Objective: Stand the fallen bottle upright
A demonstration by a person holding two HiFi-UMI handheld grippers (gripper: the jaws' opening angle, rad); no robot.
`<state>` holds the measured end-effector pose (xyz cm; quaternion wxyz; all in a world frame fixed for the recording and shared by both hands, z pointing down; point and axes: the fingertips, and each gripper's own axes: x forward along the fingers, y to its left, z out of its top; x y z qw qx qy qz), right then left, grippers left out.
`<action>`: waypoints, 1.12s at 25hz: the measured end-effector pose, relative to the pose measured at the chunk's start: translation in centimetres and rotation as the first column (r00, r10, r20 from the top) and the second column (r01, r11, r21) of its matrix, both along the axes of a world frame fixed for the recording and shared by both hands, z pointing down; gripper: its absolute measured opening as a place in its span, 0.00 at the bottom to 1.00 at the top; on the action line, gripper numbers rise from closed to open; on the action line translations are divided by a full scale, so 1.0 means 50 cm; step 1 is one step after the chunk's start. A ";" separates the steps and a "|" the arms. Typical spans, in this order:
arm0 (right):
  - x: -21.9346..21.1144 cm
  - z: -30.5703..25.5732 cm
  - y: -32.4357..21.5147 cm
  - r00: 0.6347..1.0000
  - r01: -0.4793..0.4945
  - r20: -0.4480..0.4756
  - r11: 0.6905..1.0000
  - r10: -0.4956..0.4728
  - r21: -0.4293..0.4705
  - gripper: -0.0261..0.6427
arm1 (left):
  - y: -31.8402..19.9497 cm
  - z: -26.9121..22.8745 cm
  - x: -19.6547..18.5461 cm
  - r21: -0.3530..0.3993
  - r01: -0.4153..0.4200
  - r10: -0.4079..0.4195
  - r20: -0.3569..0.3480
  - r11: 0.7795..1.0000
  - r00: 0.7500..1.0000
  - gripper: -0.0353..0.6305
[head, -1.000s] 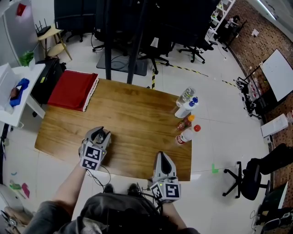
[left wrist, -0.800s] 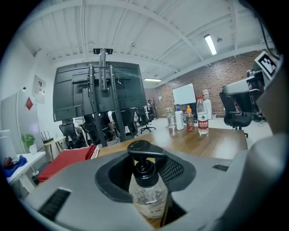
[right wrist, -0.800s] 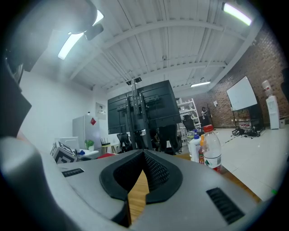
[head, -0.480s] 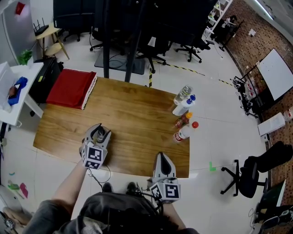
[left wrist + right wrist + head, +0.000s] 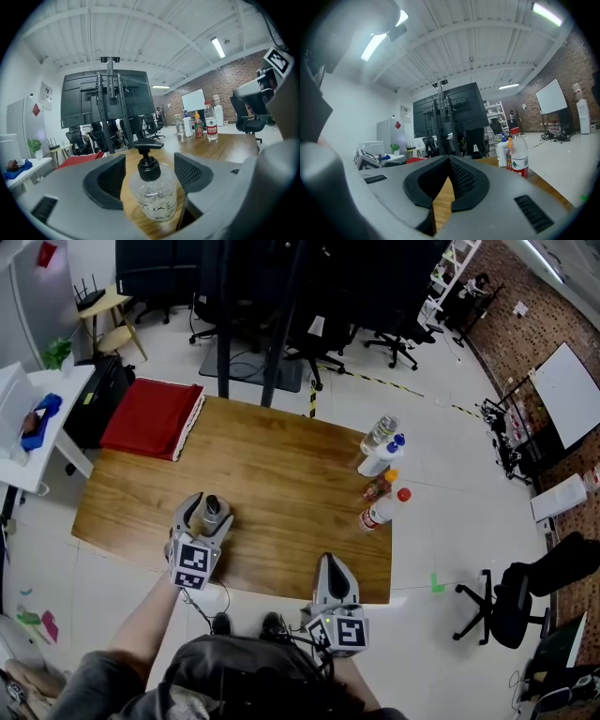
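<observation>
Head view takes in a wooden table [image 5: 281,474] with a red folded cloth [image 5: 150,418] at its far left corner and a cluster of four bottles [image 5: 378,465] standing along the right edge. Both grippers work at the near side. The right gripper [image 5: 329,562] rests at the near edge, well apart from everything; in its own view the jaws are pressed together with nothing between them. The left gripper [image 5: 208,512] sits near the table's near left part, its jaws having just been opening and now spread wide. Between them stands the pump bottle [image 5: 152,194], clear, upright on the wood, its black pump head [image 5: 149,164] on top. The pads seem to stand just clear of its sides.

By my judgement the righting is done and the release is the step in hand. Next the left gripper should draw straight back, jaws kept wide, so neither pad clips the light bottle and tips it again
</observation>
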<state>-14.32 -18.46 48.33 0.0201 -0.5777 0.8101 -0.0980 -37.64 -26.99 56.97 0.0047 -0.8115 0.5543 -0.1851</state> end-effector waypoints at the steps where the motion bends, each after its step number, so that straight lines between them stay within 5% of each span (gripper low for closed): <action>1: -0.004 0.000 0.001 1.000 0.004 0.000 1.000 -0.004 -0.001 0.04 | 0.004 0.000 -0.001 0.003 0.003 -0.003 0.000 1.000 1.000 0.59; 9: -0.014 0.003 0.009 0.999 0.033 0.000 0.999 -0.033 0.000 0.04 | 0.054 -0.005 -0.011 -0.007 0.052 -0.053 -0.058 0.999 0.997 0.59; 17: -0.018 -0.021 0.006 0.998 0.063 -0.004 0.998 -0.063 0.031 0.04 | 0.114 -0.132 0.007 0.100 0.053 -0.037 -0.159 0.994 0.987 0.58; 21: -0.028 -0.045 0.000 0.997 0.079 -0.006 0.995 -0.079 0.059 0.04 | 0.149 -0.197 0.038 0.159 -0.009 0.040 -0.188 0.987 0.981 0.42; 28: -0.040 -0.068 -0.005 0.994 0.110 0.009 0.989 -0.111 0.094 0.04 | 0.180 -0.223 0.044 0.196 0.030 0.007 -0.187 0.980 0.982 0.20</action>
